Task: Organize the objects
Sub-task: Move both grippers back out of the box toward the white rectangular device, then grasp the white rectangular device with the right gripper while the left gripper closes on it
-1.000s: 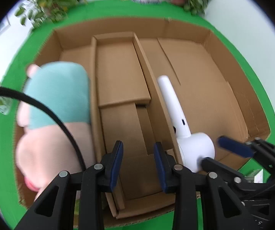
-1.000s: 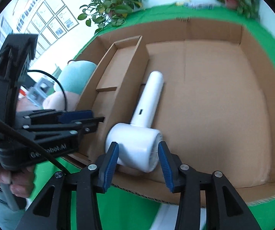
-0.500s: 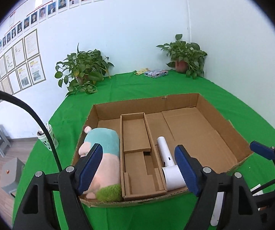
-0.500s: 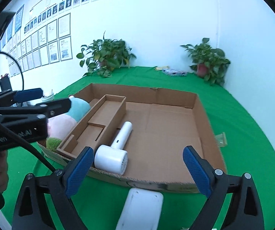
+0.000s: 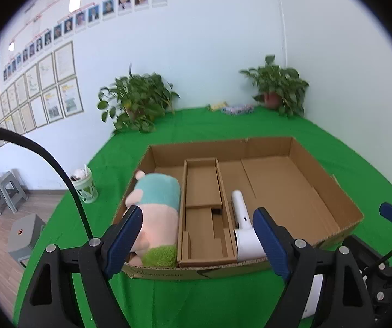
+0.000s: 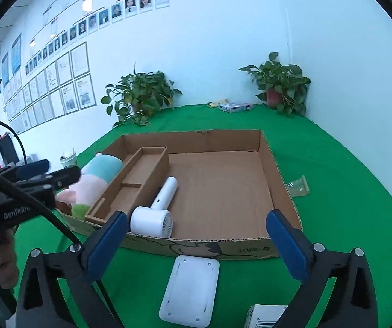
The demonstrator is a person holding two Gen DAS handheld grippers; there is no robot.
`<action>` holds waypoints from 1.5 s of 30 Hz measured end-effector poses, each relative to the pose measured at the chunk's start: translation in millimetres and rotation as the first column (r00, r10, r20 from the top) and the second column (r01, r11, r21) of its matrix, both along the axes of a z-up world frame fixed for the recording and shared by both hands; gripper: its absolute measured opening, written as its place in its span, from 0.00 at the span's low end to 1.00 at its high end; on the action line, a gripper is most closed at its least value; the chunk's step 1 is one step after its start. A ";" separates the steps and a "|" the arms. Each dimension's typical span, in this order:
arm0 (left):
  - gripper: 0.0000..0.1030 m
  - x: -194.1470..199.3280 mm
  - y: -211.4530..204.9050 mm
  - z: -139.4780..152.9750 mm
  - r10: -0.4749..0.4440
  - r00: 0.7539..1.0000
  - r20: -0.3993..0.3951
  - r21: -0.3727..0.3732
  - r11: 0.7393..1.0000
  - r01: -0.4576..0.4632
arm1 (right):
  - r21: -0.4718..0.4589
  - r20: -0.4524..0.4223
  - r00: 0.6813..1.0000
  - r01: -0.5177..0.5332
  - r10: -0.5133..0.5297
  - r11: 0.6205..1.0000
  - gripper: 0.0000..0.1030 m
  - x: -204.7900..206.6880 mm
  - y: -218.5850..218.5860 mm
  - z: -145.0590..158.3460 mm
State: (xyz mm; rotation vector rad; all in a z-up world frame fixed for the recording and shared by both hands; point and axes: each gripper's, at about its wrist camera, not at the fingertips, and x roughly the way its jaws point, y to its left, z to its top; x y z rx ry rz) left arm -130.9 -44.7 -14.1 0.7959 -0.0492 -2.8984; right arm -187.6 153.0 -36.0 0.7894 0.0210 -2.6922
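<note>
left gripper [image 5: 198,235] jaws just opened wide, nothing between; right gripper [image 6: 198,243] likewise, both angled downward

On the tabletop [image 6: 332,158] sits an open cardboard box [image 6: 280,180]. Inside it, a divider insert [image 6: 138,175] splits off the left side; a plush toy [image 6: 97,175] lies left of the insert, a hair dryer [image 6: 157,207] just right of it. A flat device [image 6: 190,289] lies before the box, two potted plants [image 6: 141,95] behind it
</note>
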 end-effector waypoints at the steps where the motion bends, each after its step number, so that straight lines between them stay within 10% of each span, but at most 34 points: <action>1: 0.81 1.7 0.7 0.6 -0.002 1.000 -0.002 0.000 1.000 0.002 | 0.004 -0.005 1.000 -0.004 0.004 1.000 0.99 2.0 0.6 0.7; 15: 0.81 6.7 3.2 -22.9 0.004 0.996 0.085 0.008 1.000 -0.005 | -0.006 0.124 0.978 -0.169 0.168 0.986 0.99 27.2 -18.8 -46.6; 23: 0.81 8.0 8.1 -42.0 -0.021 0.989 0.144 0.040 0.999 0.016 | 0.079 0.223 0.972 -0.093 0.073 0.993 0.97 14.0 -22.6 -87.5; 36: 0.80 5.3 -5.1 -57.7 -0.033 0.977 0.210 0.126 0.992 0.006 | 0.240 0.341 0.937 -0.170 0.081 0.956 0.55 -4.1 -52.3 -118.8; 39: 0.80 4.0 -10.0 -61.7 -0.058 0.971 0.232 0.170 0.985 0.018 | 0.208 0.343 0.928 -0.229 0.148 0.951 0.28 2.0 -58.9 -114.2; 42: 0.80 3.2 -15.5 -67.5 -0.078 0.962 0.260 0.217 0.976 0.021 | 0.200 0.333 0.917 -0.295 0.219 0.934 0.36 17.3 -70.9 -111.4; 44: 0.80 3.4 -18.4 -70.8 -0.081 0.959 0.273 0.234 0.972 0.015 | 0.218 0.315 0.924 -0.294 0.218 0.931 0.93 22.0 -76.0 -111.0; 45: 0.80 3.8 -20.7 -72.5 -0.081 0.957 0.279 0.244 0.970 0.011 | 0.214 0.298 0.933 -0.270 0.201 0.939 1.00 21.8 -75.3 -109.8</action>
